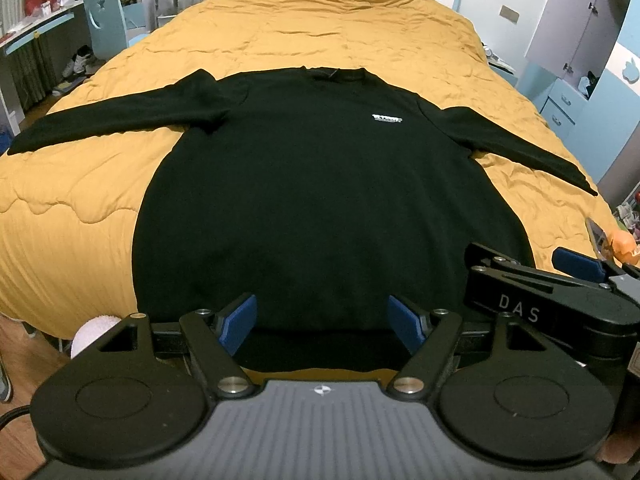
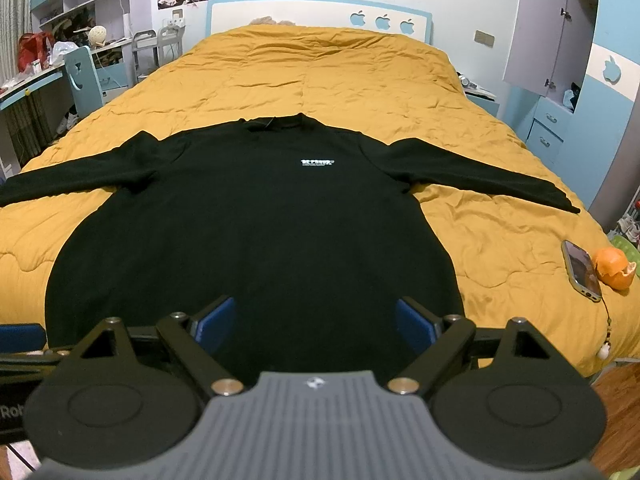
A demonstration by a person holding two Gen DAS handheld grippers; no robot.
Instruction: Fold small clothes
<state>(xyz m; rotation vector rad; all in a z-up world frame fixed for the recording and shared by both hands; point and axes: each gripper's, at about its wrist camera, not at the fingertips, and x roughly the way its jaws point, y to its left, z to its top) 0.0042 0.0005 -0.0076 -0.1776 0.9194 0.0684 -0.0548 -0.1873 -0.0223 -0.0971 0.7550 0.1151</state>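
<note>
Sweater [image 1: 320, 200] lies flat on the quilt [image 1: 320, 28], face up, collar toward the headboard [image 2: 320, 12], hem at the near edge of the bed. Both sleeves are spread out to the sides, angled slightly back toward the camera. The small white logo [image 1: 387, 118] sits on the chest, right of centre in both views.

Left gripper [image 1: 322, 322]: held low at the foot of the bed, pointing straight along the sweater toward the collar, roughly level. Jaws are spread wide, blue pads [image 1: 240, 322] apart with nothing between them. Tips hover over the hem area (contact with the fabric can't be confirmed from this angle).

Right gripper [image 2: 316, 324]: same pose, parallel to the left one and just beside it, aimed up the sweater's midline. Jaws are also spread wide and hold nothing, pads [image 2: 416, 326] over the lower part of the sweater near the hem. In the left view its body shows at lower right, close alongside.

Phone [image 2: 582, 270] lies on the quilt near the right edge, with a partly peeled orange [image 2: 614, 268] just beside it, both well apart from the sweater's body. A blue chair [image 1: 105, 20] and a cluttered desk [image 1: 36, 28] stand left of the bed; a blue wardrobe [image 2: 576, 80] stands to the right.
</note>
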